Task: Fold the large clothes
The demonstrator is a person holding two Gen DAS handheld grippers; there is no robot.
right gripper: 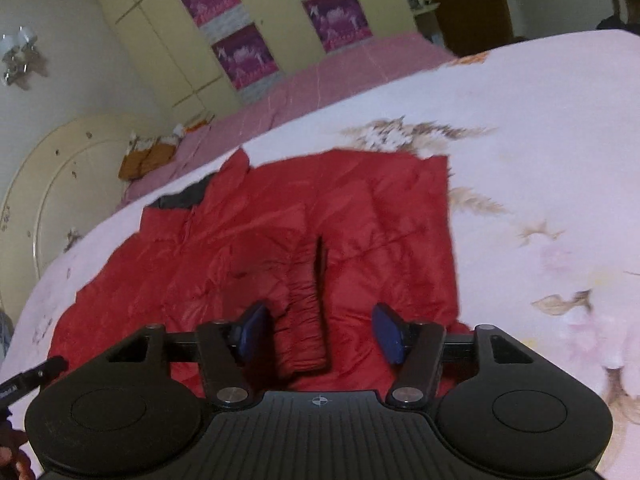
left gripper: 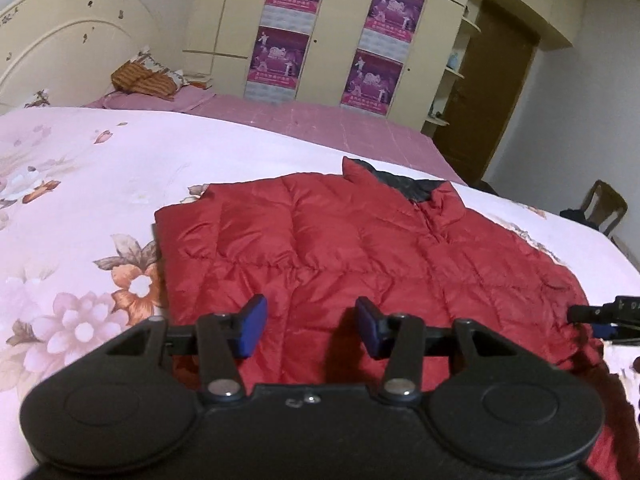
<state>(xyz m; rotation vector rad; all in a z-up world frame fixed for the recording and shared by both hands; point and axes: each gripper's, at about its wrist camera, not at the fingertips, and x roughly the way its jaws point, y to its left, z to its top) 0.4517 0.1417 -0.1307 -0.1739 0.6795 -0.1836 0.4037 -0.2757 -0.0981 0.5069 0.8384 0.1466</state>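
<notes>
Left wrist: left tool and right tool gaping, empty, above red jacket's near hem.

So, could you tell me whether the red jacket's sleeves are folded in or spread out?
Folded in, at least one: the red jacket lies flat on the bed, and a sleeve with a gathered cuff lies over its body. The other sleeve: cannot tell.
</notes>
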